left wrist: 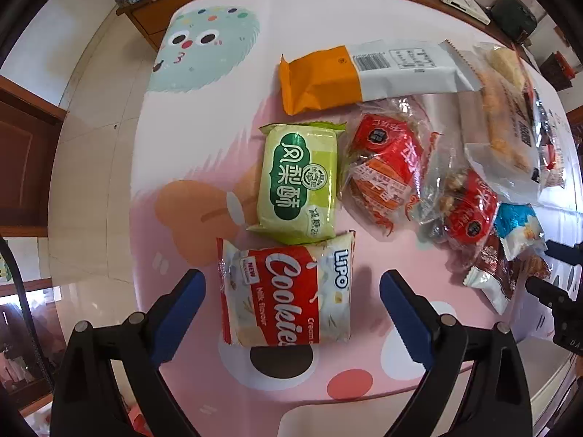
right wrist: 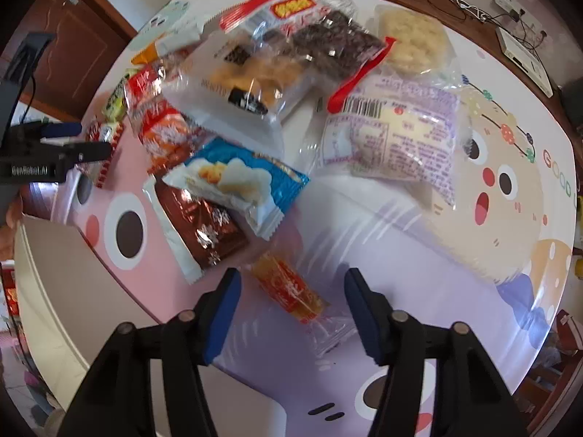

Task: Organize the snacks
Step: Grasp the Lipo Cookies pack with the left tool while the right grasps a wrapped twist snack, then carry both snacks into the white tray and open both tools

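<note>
Three snacks were already lined up in a neat row on the table (left wrist: 204, 83): the orange packet (left wrist: 320, 80), the green packet (left wrist: 298, 182) and the cookie packet (left wrist: 288, 291). The rest were still heaped in a messy pile (right wrist: 262, 83), so most of the sorting was left. The left gripper (left wrist: 289, 291) was held apart around the cookie packet, not squeezing it. The right gripper (right wrist: 291, 306) was held apart over a small orange candy (right wrist: 288, 287), which was not yet pinched.
</note>
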Demonstrator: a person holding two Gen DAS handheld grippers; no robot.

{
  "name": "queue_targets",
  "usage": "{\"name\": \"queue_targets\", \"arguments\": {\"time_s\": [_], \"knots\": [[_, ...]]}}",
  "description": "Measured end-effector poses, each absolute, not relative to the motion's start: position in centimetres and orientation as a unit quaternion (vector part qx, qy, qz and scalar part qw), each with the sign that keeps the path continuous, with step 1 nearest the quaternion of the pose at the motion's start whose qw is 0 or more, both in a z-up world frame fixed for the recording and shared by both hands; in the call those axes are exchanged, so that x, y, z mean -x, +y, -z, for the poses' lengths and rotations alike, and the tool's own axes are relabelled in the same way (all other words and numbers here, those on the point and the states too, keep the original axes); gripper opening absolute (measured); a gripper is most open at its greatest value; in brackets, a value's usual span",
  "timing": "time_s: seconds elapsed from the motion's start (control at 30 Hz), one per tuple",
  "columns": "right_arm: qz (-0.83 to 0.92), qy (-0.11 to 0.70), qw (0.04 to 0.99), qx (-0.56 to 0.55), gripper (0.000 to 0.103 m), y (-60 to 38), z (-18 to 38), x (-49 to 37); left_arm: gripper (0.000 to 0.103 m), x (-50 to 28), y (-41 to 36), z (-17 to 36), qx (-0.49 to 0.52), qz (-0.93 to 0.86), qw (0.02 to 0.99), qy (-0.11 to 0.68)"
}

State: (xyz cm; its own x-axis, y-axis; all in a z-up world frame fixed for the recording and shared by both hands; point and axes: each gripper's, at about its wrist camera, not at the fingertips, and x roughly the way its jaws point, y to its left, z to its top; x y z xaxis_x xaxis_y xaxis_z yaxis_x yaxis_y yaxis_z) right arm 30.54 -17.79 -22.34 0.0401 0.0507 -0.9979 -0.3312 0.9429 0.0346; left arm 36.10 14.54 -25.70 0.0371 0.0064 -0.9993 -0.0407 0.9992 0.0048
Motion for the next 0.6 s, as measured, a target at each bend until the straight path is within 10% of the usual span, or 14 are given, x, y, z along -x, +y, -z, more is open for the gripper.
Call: {"name": "queue_targets", "arguments": {"time_s": [0.27, 0.6], "knots": [[-0.119, 0.673, 0.719, 0.121, 0.023, -18.5, 22.1, -30.1, 0.071, -36.8, 13.2, 26.3, 0.015, 0.000, 0.713, 0.701], [-0.096, 0.657, 0.740, 0.104, 0.022, -19.4, 20.9, -29.2, 0.051, -34.7, 11.3, 22.9, 0.035, -0.014, 0.747, 0.664]]}}
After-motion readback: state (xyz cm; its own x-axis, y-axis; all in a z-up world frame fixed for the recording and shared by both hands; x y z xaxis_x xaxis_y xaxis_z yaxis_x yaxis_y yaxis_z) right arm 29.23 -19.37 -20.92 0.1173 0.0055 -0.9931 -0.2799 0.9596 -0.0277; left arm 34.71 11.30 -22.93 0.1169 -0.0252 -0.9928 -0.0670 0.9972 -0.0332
